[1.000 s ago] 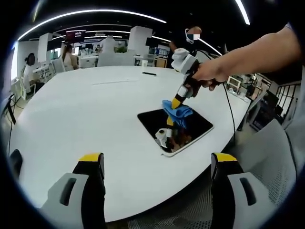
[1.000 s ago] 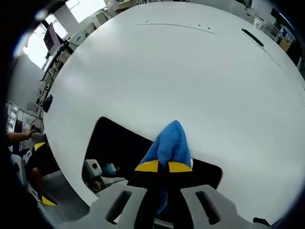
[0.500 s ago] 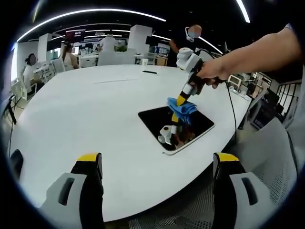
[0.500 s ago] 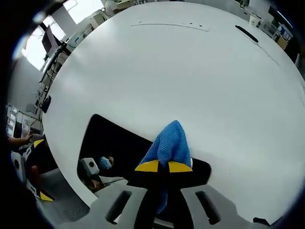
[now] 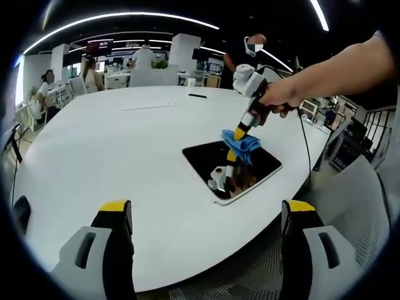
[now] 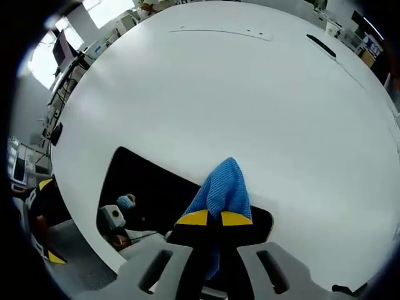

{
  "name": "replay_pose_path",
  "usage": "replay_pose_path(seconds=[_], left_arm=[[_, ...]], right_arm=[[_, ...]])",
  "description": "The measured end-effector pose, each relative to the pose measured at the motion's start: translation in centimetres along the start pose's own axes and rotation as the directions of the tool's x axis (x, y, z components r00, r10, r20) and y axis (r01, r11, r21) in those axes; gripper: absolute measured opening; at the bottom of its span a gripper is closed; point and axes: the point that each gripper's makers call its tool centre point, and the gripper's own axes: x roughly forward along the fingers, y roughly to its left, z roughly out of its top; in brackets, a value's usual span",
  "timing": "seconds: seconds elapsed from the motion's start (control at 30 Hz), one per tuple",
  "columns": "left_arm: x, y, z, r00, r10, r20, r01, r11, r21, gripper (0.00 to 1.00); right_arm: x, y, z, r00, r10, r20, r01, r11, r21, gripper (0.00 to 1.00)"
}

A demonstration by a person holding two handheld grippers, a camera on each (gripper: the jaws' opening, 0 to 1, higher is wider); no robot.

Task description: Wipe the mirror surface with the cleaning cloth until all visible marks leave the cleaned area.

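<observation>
Big open office, strip lights overhead, and a wide white table (image 5: 112, 144) running across the left gripper view, with people seated at desks far behind it. Here's the right gripper (image 6: 209, 218), jaws clenched tight on the blue cloth (image 6: 220, 187), yellow tips pressed together with the fabric bunched up between them and poking out ahead. The cloth sits down on the mirror (image 6: 144, 187), a dark rectangle with rounded corners lying flat on the table near its edge. In the glass there's a reflection of the gripper's own body and the hand behind it.

From the left gripper view, the same scene from across: the right gripper (image 5: 239, 132) angles down from a person's hand (image 5: 278, 97), the cloth (image 5: 240, 145) resting on the far part of the mirror (image 5: 203, 156), toward its right corner. The mirror's pale frame shows along its near edge.

The left gripper (image 5: 203, 215), jaws spread wide apart, yellow-tipped, holds nothing and hangs above the near rim of the table, well apart from the mirror. Further out on the table, a slim dark object (image 5: 196, 95) lies near the far side; the right gripper view catches it too (image 6: 321, 46), along with a thin seam line in the tabletop. A grey mesh chair (image 5: 369, 206) sits just off the table's edge on the right.
</observation>
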Motion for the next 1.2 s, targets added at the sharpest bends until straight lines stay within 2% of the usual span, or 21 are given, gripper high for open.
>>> replay_pose_path(seconds=[0.2, 0.4, 0.63, 0.77, 0.83, 0.9, 1.0, 1.13, 1.2], left_arm=[[0.0, 0.0, 0.1, 1.0, -0.003, 0.0, 0.003, 1.0, 0.005, 0.99], [0.1, -0.1, 0.2, 1.0, -0.004, 0.001, 0.004, 1.0, 0.016, 0.99], [0.0, -0.2, 0.5, 1.0, -0.004, 0.015, 0.004, 1.0, 0.02, 0.99], [0.1, -0.4, 0.6, 1.0, -0.005, 0.012, 0.005, 0.999, 0.033, 0.99], [0.1, -0.3, 0.7, 1.0, 0.003, 0.018, -0.003, 0.999, 0.04, 0.99], [0.2, -0.4, 0.9, 1.0, -0.005, 0.019, 0.005, 1.0, 0.026, 0.99], [0.1, -0.5, 1.5, 0.999, -0.011, 0.034, 0.011, 1.0, 0.018, 0.99], [0.3, -1.2, 2.5, 0.999, -0.028, 0.043, 0.026, 0.998, 0.059, 0.99], [0.4, -1.3, 2.5, 0.999, -0.025, 0.02, 0.023, 0.996, 0.083, 0.99]], right_arm=[[0.2, 0.1, -0.3, 1.0, -0.02, -0.005, 0.02, 1.0, -0.012, 0.0], [-0.7, 0.8, -1.7, 0.999, -0.033, 0.001, 0.033, 0.999, -0.028, 0.0], [-0.6, 1.0, -3.4, 0.999, 0.037, -0.001, -0.037, 0.997, 0.07, 0.0], [-0.5, 1.3, -4.2, 0.999, 0.049, -0.003, -0.048, 0.996, 0.074, 0.0], [-1.2, 1.8, -4.9, 0.999, 0.054, 0.005, -0.054, 0.995, 0.089, 0.0], [-2.0, 2.4, -5.7, 0.998, 0.059, 0.012, -0.059, 0.994, 0.094, 0.0], [-2.0, 2.8, -6.2, 0.998, 0.067, 0.008, -0.068, 0.993, 0.092, 0.0], [-1.9, 3.0, -6.7, 0.997, 0.073, 0.013, -0.074, 0.993, 0.094, 0.0], [-1.9, 3.0, -6.9, 0.997, 0.074, 0.02, -0.075, 0.993, 0.095, 0.0]])
